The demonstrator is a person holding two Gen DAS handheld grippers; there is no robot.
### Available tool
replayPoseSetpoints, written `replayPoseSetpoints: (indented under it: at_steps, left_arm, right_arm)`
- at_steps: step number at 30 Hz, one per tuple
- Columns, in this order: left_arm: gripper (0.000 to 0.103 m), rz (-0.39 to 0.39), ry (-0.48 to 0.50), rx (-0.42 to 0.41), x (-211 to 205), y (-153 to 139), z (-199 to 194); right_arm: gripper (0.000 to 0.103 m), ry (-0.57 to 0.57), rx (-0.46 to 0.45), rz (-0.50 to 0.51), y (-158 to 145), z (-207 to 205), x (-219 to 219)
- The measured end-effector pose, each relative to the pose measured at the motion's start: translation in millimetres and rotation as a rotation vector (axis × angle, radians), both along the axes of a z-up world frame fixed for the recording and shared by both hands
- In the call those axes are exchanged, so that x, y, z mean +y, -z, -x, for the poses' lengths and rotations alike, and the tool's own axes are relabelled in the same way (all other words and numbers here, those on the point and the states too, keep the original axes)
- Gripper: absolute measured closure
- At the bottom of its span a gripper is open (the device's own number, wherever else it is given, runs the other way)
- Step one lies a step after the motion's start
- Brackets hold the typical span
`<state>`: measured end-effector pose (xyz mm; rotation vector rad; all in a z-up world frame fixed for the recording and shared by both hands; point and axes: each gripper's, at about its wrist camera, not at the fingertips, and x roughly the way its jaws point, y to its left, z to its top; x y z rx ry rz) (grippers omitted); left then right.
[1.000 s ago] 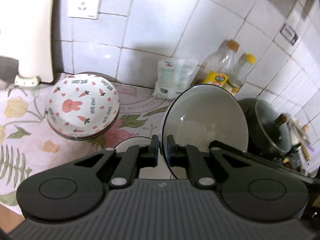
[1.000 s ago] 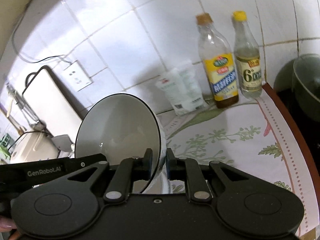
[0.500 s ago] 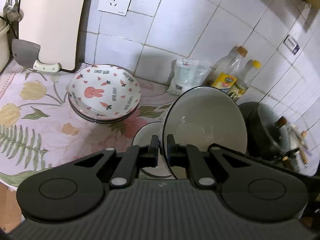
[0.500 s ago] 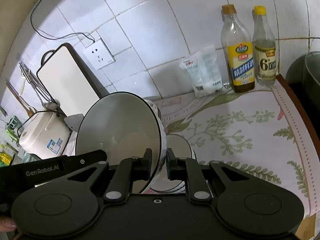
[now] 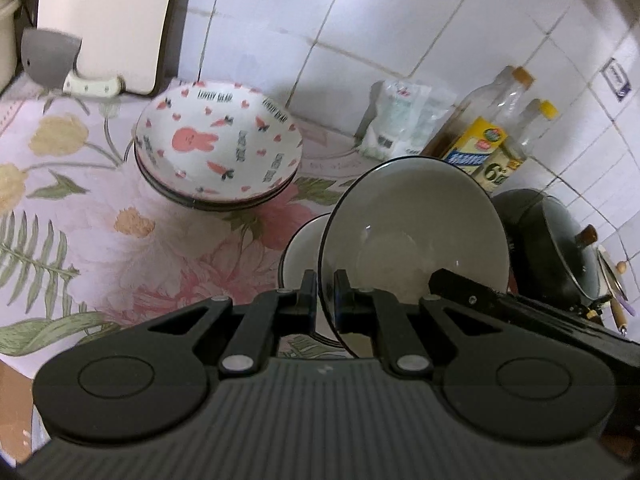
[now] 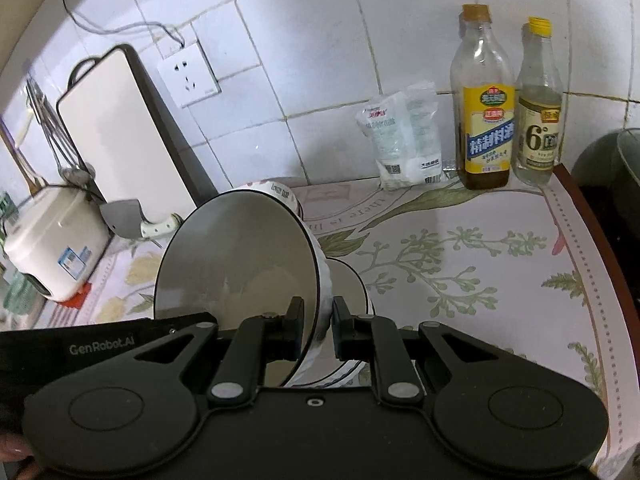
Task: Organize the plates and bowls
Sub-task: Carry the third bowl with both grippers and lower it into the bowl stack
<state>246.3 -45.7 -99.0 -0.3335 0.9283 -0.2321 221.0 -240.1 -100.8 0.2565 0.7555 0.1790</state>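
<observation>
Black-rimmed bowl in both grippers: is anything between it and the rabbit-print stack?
Nothing visible blocks it. The black-rimmed bowl hangs tilted over a second white bowl; only bare floral cloth lies before the rabbit-print stack.

Dim indoor light, strong fisheye bend
Tile lines curve at the edges; the left view is motion-blurred; soft shadows lie behind the bottles [image 6: 484,112]; faint glare inside the bowl [image 5: 416,236].

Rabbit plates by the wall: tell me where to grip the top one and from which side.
Grip the top rabbit plate by its raised rim, at the edge nearest the camera, one finger inside and one underneath. The rim flares up and overhangs the stack, while the far edge sits close to the tiled wall. Both grippers, left gripper and right gripper, hold the grey bowl.
</observation>
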Motion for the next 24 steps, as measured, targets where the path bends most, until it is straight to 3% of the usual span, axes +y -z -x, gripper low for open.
replayPoseSetpoints:
  at_steps: [12, 24]
  left_arm:
    - [0.096, 0.087, -0.044, 0.135, 8, 40, -34]
    - [0.096, 0.116, -0.048, 0.18, 6, 55, -44]
  right_arm:
    - [0.083, -0.055, -0.01, 0.224, 27, -19, 27]
    - [0.083, -0.031, -0.032, 0.263, 35, -27, 29]
